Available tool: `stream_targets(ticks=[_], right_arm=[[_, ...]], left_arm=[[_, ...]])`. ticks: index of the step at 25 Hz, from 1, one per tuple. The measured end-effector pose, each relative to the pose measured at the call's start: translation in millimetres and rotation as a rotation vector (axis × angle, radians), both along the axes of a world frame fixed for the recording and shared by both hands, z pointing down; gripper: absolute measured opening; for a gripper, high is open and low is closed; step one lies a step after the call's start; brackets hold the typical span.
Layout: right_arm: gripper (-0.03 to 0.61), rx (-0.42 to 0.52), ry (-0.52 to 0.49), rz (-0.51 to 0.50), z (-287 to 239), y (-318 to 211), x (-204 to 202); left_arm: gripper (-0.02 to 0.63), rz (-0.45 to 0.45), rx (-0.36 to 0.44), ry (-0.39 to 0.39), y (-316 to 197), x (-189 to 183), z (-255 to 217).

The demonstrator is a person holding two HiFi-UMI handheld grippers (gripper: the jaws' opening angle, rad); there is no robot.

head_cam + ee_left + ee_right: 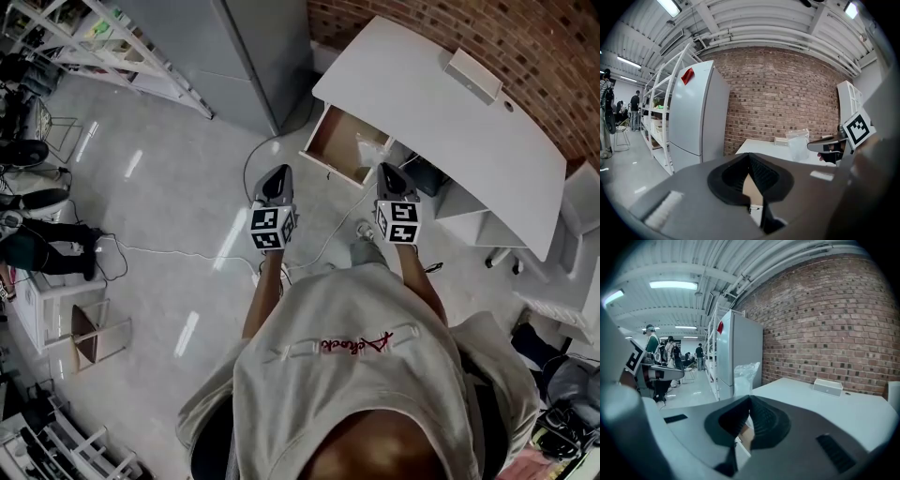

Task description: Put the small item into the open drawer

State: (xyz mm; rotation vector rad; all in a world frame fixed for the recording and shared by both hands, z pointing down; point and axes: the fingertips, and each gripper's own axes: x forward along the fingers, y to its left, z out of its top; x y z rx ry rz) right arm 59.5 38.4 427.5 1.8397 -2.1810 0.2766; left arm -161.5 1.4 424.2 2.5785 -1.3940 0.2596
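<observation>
The small item is a clear plastic bag (746, 373) that stands up just past my right gripper (749, 400), which is shut on the bag's lower edge. From the left gripper view the same bag (798, 143) hangs at the tip of the right gripper (824, 146). In the head view the right gripper (386, 172) points at the open wooden drawer (337, 148) of the white desk (422, 94). My left gripper (277, 172) is held level beside it, left of the drawer. Its jaws (750, 158) look closed with nothing between them.
A small white box (473, 75) lies on the desk by the brick wall (553, 56). A grey cabinet (234, 47) and white shelving (112, 47) stand to the left. Cables (169, 251) run over the floor. White furniture (581, 225) stands at the right.
</observation>
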Motion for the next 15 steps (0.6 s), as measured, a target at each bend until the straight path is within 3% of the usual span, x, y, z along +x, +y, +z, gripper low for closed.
stream_targets(ticks=[15], right_arm=[[0.012, -0.002, -0.023, -0.191, -3, -134, 48]], left_arm=[[0.009, -0.157, -0.016, -0.038, -105, 57, -7]])
